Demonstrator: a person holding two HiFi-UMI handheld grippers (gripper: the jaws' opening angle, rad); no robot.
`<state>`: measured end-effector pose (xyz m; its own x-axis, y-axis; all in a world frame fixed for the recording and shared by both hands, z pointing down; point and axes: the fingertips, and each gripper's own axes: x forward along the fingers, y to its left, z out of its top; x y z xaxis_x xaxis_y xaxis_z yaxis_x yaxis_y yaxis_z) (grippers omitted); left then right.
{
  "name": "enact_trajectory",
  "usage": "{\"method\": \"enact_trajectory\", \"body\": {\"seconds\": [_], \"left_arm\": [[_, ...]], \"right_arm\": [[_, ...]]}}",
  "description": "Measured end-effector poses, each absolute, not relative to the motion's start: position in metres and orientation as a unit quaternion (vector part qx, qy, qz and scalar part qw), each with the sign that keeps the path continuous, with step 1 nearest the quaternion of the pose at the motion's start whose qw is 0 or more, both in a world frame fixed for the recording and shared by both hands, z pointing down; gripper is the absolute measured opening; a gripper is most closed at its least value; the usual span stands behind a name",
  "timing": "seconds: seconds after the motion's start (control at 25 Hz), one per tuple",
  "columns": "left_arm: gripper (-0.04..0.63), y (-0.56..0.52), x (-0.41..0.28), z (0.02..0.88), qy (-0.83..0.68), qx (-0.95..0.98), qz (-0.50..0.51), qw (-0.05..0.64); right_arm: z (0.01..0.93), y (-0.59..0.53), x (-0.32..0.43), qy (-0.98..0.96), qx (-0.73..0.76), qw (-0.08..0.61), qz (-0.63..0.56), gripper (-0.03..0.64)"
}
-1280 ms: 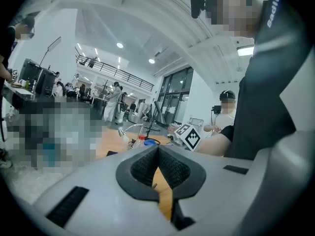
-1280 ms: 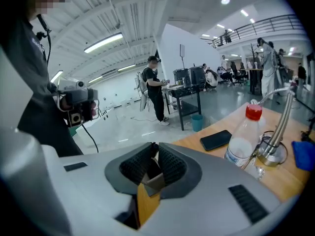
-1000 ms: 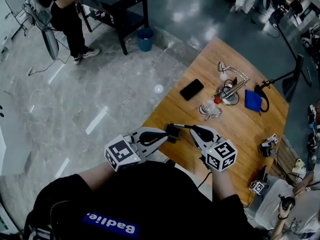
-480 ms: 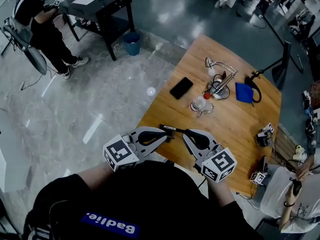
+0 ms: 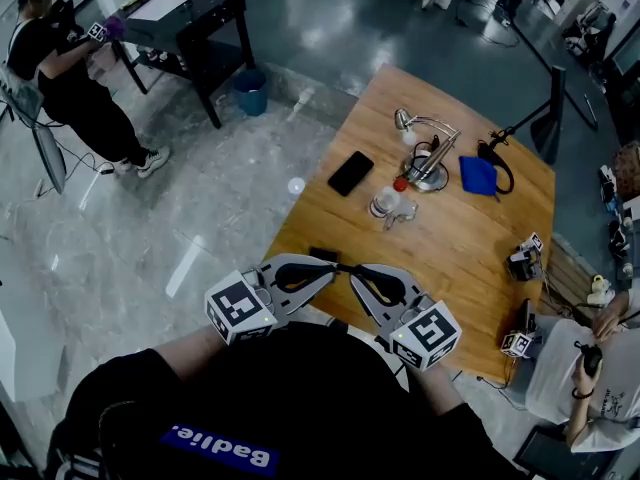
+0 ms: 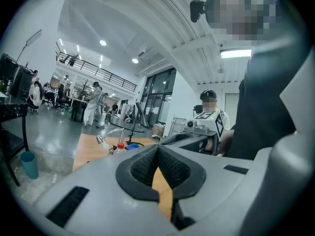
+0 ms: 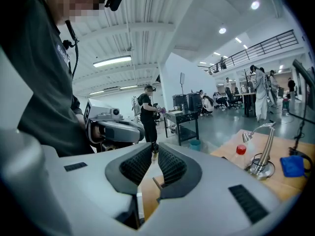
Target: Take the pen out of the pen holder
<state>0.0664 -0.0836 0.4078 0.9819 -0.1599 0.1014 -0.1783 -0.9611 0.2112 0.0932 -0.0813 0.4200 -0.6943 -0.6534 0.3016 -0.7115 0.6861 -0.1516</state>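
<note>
**Pen pinched in the right gripper, clear of its holder**

Pen, slim and dark (image 5: 343,265), lies level between the two gripper tips above the near edge of the light wooden table (image 5: 470,258). The right gripper (image 5: 353,270) has its grey jaws pressed onto the pen's end, which pokes out between the ribbed black pads (image 7: 167,166) in the right gripper view. The left gripper (image 5: 332,269) has its jaws pressed together with nothing between them. The small black box-shaped pen holder (image 5: 323,255) sits on the table at 11 o'clock from the pen, just beside the left gripper's tip.

From the pen, a black smartphone (image 5: 350,173) lies at 12 o'clock, a clear bottle with a red cap (image 5: 386,203) at 1 o'clock, and a blue cloth (image 5: 478,173) at 2 o'clock. White lettering on a blue patch (image 5: 220,446) on the holder's black top appears to read "Badlie", upside down in the head view.
</note>
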Motion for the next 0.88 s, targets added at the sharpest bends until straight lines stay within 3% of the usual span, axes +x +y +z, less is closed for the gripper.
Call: {"method": "enact_trajectory", "body": {"seconds": [0.88], "left_arm": [[0.0,-0.076,0.0618,0.4073,-0.101,0.988,0.045,0.103]], "right_arm": [[0.4208,-0.0755,0.0889,-0.914,0.367,0.109,0.132,0.046]]}}
